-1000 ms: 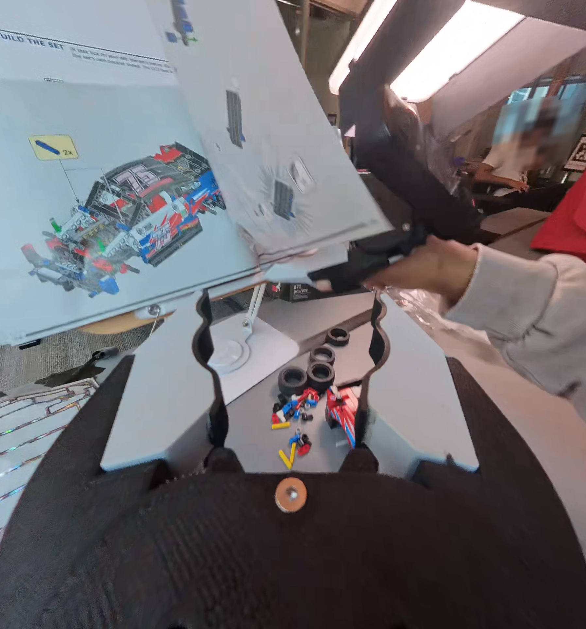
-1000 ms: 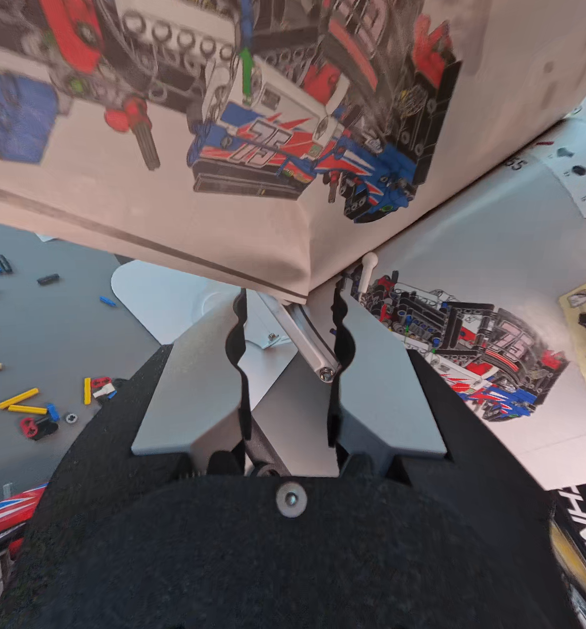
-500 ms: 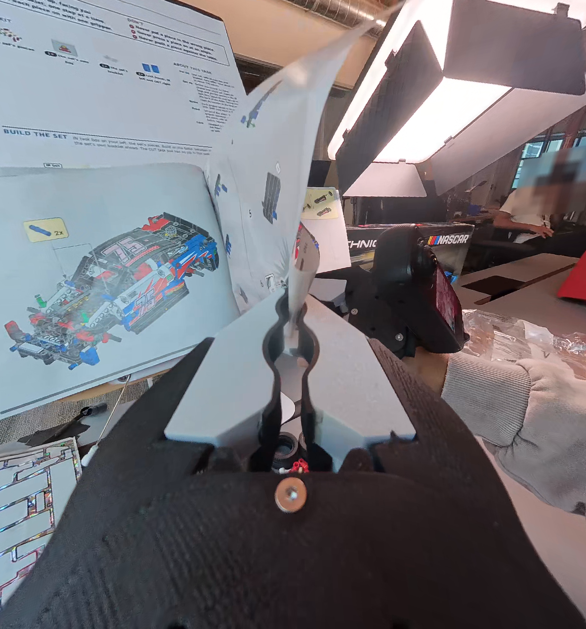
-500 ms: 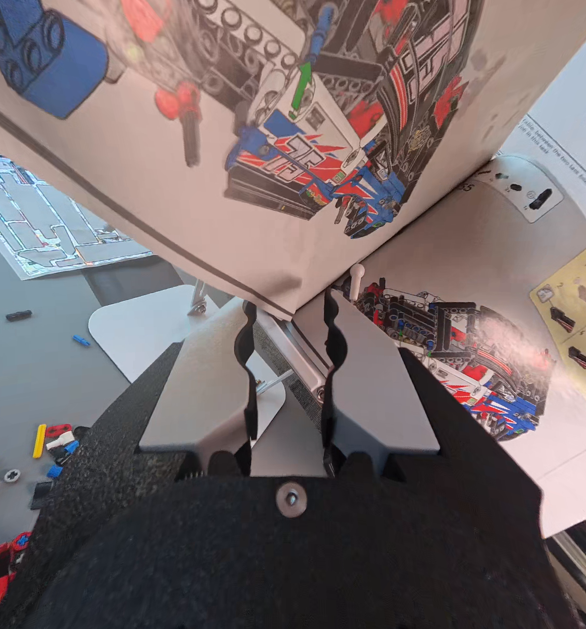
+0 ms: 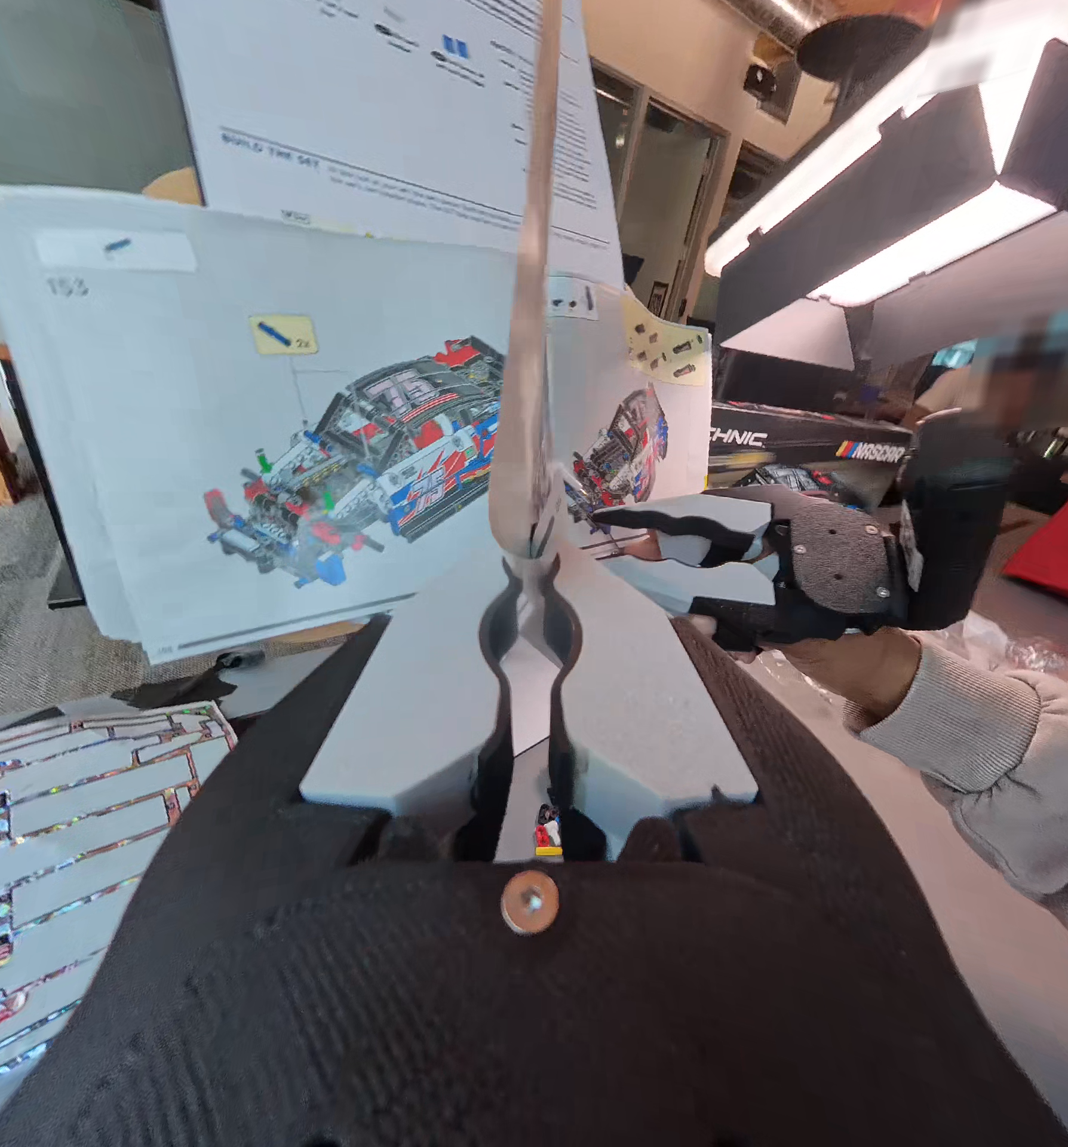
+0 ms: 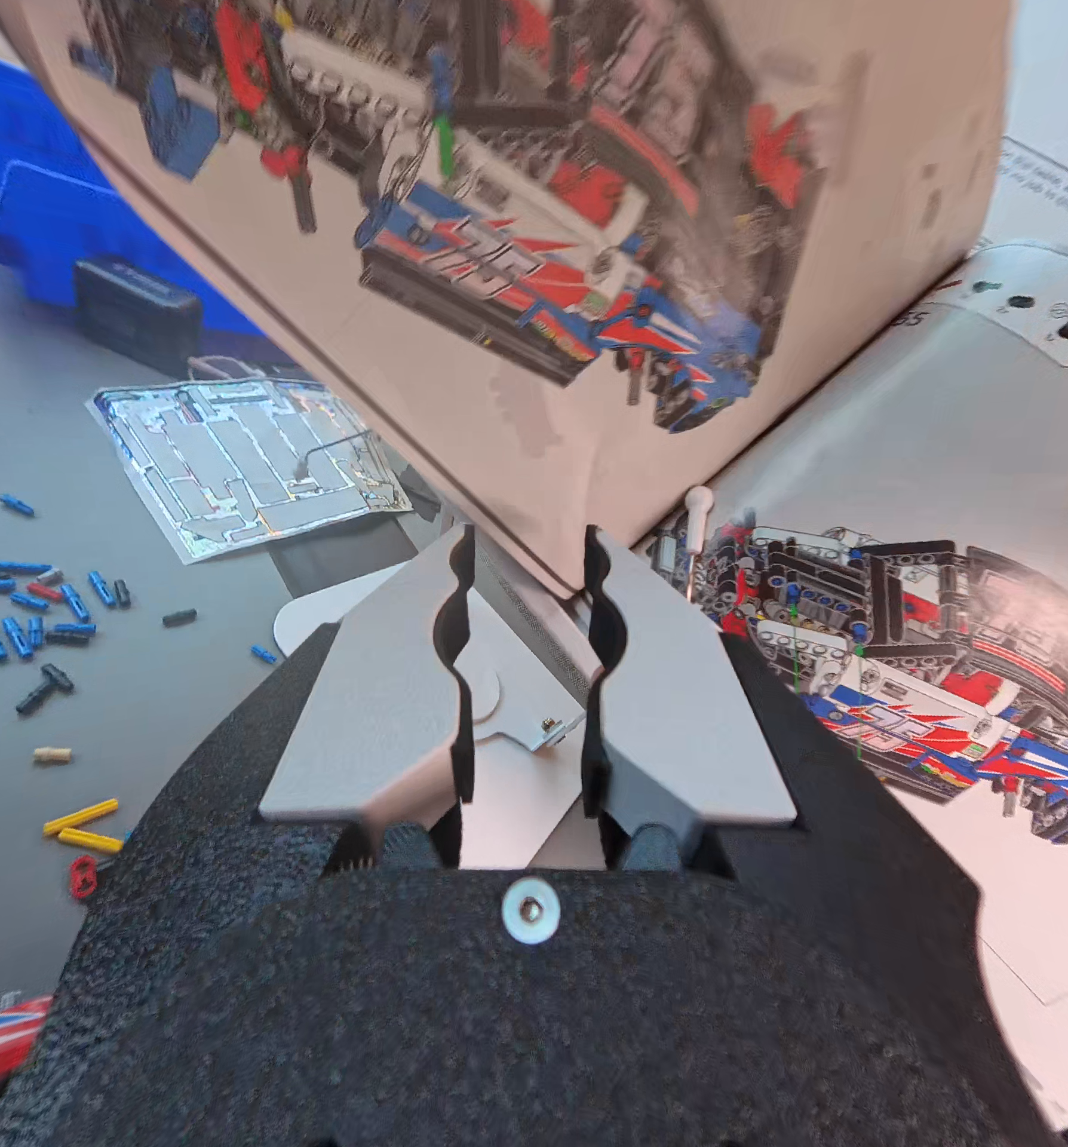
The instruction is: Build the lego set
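Note:
The instruction booklet stands open on a white stand, showing a red, white and blue car. My left gripper is shut on the lower edge of one booklet page, which stands upright and edge-on before the camera. In the right wrist view the same page hangs overhead, above the right-hand page. My right gripper is open. The page's lower corner sits between its fingers, close to the right finger, but is not pinched. It also shows in the left wrist view, at the booklet's lower right.
A shiny sticker sheet lies left of the stand's base. Several blue and black pins and yellow axles are scattered on the grey table. A blue bin stands far left, the black set box behind the booklet. The tips of one gripper are about 15 cm away from the tips of the other.
My left gripper closed on the lifted page and has swung it leftward until it stands edge-on. My right gripper's jaws narrowed a little and it stays under the page's lower corner.

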Available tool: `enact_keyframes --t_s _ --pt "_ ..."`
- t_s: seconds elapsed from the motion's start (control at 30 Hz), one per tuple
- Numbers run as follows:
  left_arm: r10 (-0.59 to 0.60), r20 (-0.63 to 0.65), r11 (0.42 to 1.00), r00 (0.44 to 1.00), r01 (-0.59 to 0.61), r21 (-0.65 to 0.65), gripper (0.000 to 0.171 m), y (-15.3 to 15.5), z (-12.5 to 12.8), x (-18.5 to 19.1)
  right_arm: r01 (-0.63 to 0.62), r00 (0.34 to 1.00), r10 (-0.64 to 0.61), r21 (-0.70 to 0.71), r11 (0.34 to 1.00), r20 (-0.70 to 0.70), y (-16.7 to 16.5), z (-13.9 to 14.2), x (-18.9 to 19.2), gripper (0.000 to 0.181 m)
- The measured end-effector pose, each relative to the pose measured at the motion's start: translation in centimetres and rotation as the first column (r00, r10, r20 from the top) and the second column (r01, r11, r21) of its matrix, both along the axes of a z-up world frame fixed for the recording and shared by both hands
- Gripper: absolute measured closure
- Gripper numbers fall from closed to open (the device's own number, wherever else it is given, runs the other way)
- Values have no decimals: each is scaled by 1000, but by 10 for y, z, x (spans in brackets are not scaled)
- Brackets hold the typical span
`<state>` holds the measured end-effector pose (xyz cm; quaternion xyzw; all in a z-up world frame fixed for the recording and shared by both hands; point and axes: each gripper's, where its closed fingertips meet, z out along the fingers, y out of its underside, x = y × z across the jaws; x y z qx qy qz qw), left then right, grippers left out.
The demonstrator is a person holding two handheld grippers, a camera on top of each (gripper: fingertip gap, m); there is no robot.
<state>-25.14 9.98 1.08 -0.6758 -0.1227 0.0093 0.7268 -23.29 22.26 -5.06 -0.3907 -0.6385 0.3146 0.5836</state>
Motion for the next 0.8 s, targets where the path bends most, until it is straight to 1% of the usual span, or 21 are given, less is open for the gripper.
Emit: enact_keyframes --t_s 0.07,0.13,0.17,0.23,0.27,0.3,0.37,0.43,0.47,0.53,0.6,0.63,0.7,0.73,0.77,0.8 --pt "18 97 999 995 -22 34 171 -6 -13 -24 8 1000 -8 -37 999 -15 2 12 -2 151" --pt "-3 164 997 986 -10 76 171 -5 -20 -46 61 998 -60 -40 997 15 7 16 -9 154" --pt "-3 183 997 983 -11 78 171 -2 -24 -58 94 995 -92 -24 995 48 9 14 -15 154" --pt "9 197 1000 980 -13 22 167 4 -34 -80 152 984 -155 40 988 90 11 10 -27 151" --pt "11 208 1000 978 -11 -3 159 5 -37 -89 180 977 -188 92 979 99 13 8 -32 151" --pt "35 228 999 973 -33 -11 151 2 -38 -98 208 969 -226 161 965 104 14 7 -37 151" --pt "90 279 994 956 -102 29 136 -12 -35 -113 252 953 -290 298 921 87 17 4 -45 151" --pt "141 364 981 921 -180 75 124 -29 -44 -119 255 950 -303 373 892 74 12 1 -53 150" --pt "129 430 976 894 -191 104 122 -34 -53 -117 249 950 -302 395 884 76 9 -2 -57 150" --pt "57 578 979 814 -158 126 115 -30 -84 -103 252 942 -324 446 859 91 8 -9 -63 150" --pt "-37 712 987 701 -85 135 107 -11 -118 -85 269 930 -358 511 816 82 11 -10 -67 153" --pt "-85 775 986 626 -61 157 101 0 -131 -79 271 927 -365 526 806 82 11 -11 -68 154" --pt "-171 863 970 475 -72 232 95 21 -148 -79 275 921 -378 538 797 90 13 -11 -68 155" --pt "-200 883 959 424 -101 265 96 29 -153 -85 271 919 -381 545 794 98 12 -12 -68 154" --pt "-217 892 949 395 -128 288 98 36 -156 -92 263 918 -382 559 787 106 12 -13 -68 153" --pt "-239 895 936 376 -155 316 105 42 -157 -98 256 916 -384 575 777 112 13 -14 -68 152"
